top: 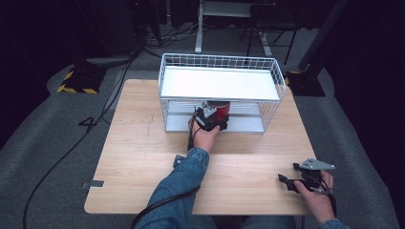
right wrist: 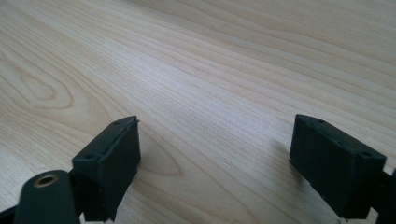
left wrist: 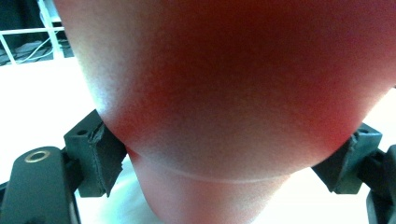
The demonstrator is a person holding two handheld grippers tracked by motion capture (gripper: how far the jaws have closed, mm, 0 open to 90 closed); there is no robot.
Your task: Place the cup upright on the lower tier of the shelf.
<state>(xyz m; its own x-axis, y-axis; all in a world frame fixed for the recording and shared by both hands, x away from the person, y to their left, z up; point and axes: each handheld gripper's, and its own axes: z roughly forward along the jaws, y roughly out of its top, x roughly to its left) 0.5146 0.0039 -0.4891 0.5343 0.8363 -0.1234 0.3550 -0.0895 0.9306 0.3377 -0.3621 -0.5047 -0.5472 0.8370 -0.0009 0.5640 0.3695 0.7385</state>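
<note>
Red cup (top: pixel 218 110) upright on wire rack's (top: pixel 219 90) lower shelf

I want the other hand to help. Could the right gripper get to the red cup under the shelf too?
Probably yes. The right gripper rests open near the table's front edge, with bare wood between. The red cup sits at the wire rack's open front, but the left gripper already clamps it, crowding that side.

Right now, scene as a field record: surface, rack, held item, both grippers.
surface: wooden table
rack: white wire shelf rack at the table's far side, two levels
held item: red cup at the rack's lower level, front side
left gripper: reached into the rack, fingers pressed on either side of the red cup
right gripper: low over the table near the right front, fingers apart, nothing between them
</note>
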